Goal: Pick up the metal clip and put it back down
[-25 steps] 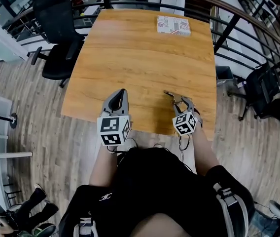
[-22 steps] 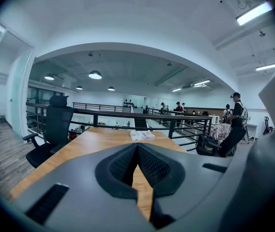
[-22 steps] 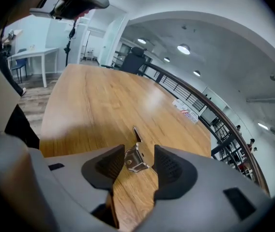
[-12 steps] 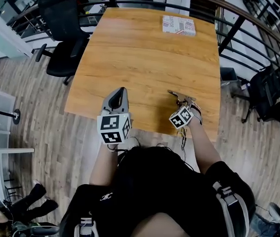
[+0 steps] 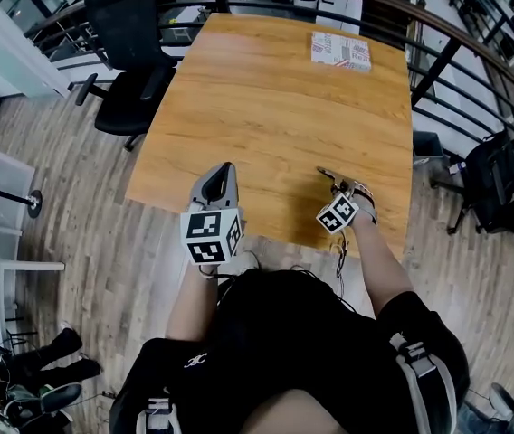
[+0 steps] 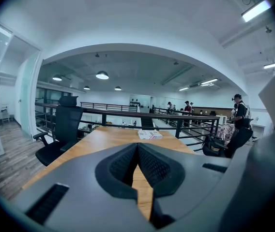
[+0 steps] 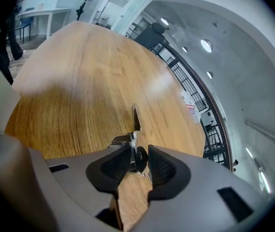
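A long wooden table (image 5: 266,89) stands on a plank floor (image 5: 76,233) in an open office, on a level edged by a dark metal railing (image 5: 456,39). A black office chair (image 5: 130,52) sits off the table's left far corner. A small printed box (image 5: 340,51) lies near the table's far right end, and another dark chair (image 5: 497,174) stands on the floor to the right. In the left gripper view a few people stand far off beyond the railing under ceiling lamps.

The left gripper (image 5: 226,166) hangs over the near edge of the table, left of centre and well apart from the task's thing. Its jaws are together at the tips, with nothing between them.

The metal clip (image 5: 328,175) is at the near right part of the table, right at the tip of the right gripper (image 5: 340,188). In the right gripper view the metal clip's (image 7: 135,122) long silver arm points away across the wood, while its toothed near end and a dark round part sit between the pads. The right gripper's (image 7: 138,161) jaws have just been closing and now stand narrowly apart, clamped on that near end. Whether the clip's far arm rests on the wood or clears it cannot be told.
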Demonstrator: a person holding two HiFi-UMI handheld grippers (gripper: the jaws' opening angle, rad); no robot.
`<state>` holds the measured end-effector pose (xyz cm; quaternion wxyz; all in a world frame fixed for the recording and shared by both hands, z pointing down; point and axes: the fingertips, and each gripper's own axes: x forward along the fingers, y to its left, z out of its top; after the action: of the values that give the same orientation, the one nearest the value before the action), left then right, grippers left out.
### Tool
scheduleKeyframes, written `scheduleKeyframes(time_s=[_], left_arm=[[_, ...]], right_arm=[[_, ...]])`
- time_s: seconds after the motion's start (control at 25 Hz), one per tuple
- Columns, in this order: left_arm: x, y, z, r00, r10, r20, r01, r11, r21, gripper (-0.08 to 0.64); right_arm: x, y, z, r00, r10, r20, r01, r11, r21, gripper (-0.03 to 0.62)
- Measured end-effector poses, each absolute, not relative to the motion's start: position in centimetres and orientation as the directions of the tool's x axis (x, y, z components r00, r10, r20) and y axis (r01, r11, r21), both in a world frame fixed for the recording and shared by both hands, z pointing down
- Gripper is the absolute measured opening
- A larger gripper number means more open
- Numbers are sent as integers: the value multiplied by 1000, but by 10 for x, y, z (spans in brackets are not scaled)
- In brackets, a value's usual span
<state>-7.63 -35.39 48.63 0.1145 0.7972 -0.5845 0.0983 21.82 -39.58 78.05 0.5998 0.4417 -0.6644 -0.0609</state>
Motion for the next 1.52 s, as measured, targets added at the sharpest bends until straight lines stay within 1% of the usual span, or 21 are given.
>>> scheduleKeyframes(time_s=[0.16,0.28,0.48,0.64,0.8,1.0,1.16,1.36,1.52], left_arm=[[-80,-352,485,298,-911,286,-954,-290,68,12],[-79,-351,483,304,-911,280,-952,-297,70,12],[-74,-355,482,326,-905,273,-945,-317,77,12],[-68,-359,481,349,-899,266,-937,-339,85,12],[-59,-359,479,375,-892,251,-927,-363,94,12],[-48,-365,472,405,-884,232,-914,-391,107,12],[-39,-371,466,429,-878,213,-903,-415,107,12],[-21,-375,456,463,-865,195,-886,-453,96,12],[-6,-377,451,487,-853,185,-873,-480,87,12]], right_arm=[[213,-399,776,84,-662,745,-540,598,592,120],[209,-399,764,59,-681,730,-583,570,579,114],[195,-400,740,-23,-733,679,-707,492,508,109],[188,-404,705,-76,-788,611,-812,404,421,107],[191,-409,649,-95,-869,486,-896,287,338,106],[194,-411,566,-107,-943,316,-952,189,242,104],[201,-404,513,-108,-976,186,-972,143,185,104],[214,-385,446,-114,-993,14,-993,114,15,104],[227,-371,416,-103,-992,-67,-994,105,-23,104]])
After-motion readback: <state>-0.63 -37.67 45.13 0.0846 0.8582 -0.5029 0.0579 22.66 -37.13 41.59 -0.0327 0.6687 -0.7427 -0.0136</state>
